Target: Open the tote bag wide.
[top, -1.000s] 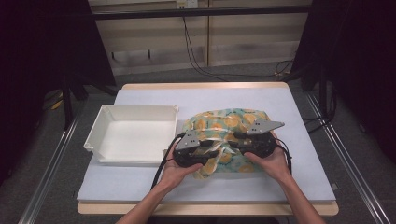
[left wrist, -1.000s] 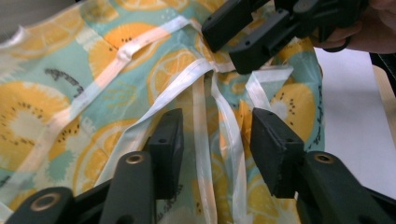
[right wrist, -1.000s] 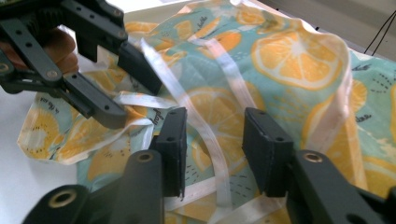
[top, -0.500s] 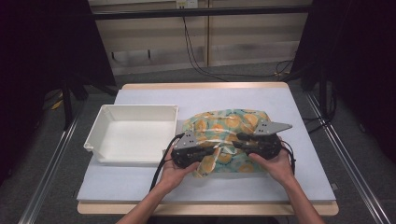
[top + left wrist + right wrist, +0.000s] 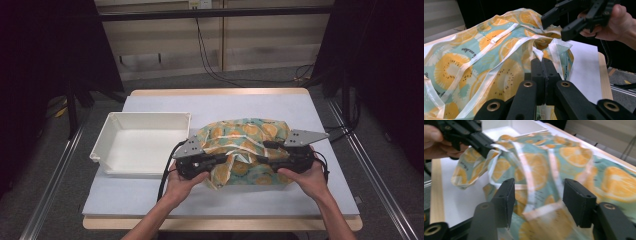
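Dark curtains stand around the table (image 5: 150,200), which carries a pale sheet. At its middle lies the fruit-print cloth bag (image 5: 245,140), crumpled, with a white tray (image 5: 115,145) at its 9 o'clock. The left claw (image 5: 544,67) is closed tight on a fold of the bag; the pinched part is hidden between the jaws. The right claw (image 5: 536,197) has just been opening, and blurred cloth lies between its pads, not pressed.
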The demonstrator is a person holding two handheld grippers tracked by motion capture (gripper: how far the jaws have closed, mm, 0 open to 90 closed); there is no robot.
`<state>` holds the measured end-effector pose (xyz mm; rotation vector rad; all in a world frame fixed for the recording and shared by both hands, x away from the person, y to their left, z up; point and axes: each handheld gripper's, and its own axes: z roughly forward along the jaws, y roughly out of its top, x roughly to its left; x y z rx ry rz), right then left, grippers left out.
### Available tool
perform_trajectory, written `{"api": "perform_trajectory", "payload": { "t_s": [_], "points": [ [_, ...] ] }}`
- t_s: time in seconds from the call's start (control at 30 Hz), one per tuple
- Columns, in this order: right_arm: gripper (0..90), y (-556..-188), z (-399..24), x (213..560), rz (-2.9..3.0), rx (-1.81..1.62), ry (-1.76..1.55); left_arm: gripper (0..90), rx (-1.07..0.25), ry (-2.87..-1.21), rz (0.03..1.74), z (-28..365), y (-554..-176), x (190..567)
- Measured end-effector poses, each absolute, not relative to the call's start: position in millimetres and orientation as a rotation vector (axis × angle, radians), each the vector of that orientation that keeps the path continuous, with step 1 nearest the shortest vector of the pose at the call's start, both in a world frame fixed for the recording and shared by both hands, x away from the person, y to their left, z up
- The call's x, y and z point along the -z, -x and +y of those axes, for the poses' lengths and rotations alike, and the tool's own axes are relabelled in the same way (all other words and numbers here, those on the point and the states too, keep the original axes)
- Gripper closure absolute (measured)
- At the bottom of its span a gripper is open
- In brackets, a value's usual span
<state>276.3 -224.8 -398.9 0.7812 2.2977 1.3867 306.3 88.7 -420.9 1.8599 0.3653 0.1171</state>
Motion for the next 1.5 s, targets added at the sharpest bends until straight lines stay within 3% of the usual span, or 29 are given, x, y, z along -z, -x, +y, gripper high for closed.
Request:
{"api": "perform_trajectory", "payload": {
  "t_s": [0.07, 0.3, 0.37, 0.4, 0.47, 0.93, 1.3, 1.4, 1.5],
  "points": [
    [40.2, -276, -218, 400, 2.324, -1.373, -0.753, 89.7, -0.097, -1.848, 0.360, 88, -305, 421],
    [52.3, -282, -211, 408, 2.305, -1.232, -0.771, 89.8, -0.095, -1.848, 0.339, 87, -301, 418],
    [65.6, -285, -215, 412, 2.307, -1.233, -0.788, 89.8, -0.099, -1.861, 0.328, 87, -299, 417],
    [77.1, -286, -220, 412, 2.291, -1.256, -0.814, 89.8, -0.092, -1.866, 0.329, 87, -297, 417],
    [87.0, -287, -225, 409, 2.271, -1.300, -0.831, 89.8, -0.087, -1.871, 0.316, 85, -294, 418],
    [89.3, -313, -249, 379, 2.201, -1.463, -0.919, 90.0, -0.027, -1.983, 0.217, 81, -265, 433],
    [89.3, -344, -263, 384, 2.118, -1.491, -1.050, 89.9, 0.008, -2.021, 0.219, 89, -256, 447],
    [89.4, -345, -260, 385, 2.139, -1.496, -1.038, 89.1, 0.002, -1.995, 0.217, 89, -254, 444],
    [89.5, -342, -256, 387, 2.153, -1.494, -1.023, 81.9, -0.025, -1.975, 0.218, 91, -254, 438]
  ]
}}
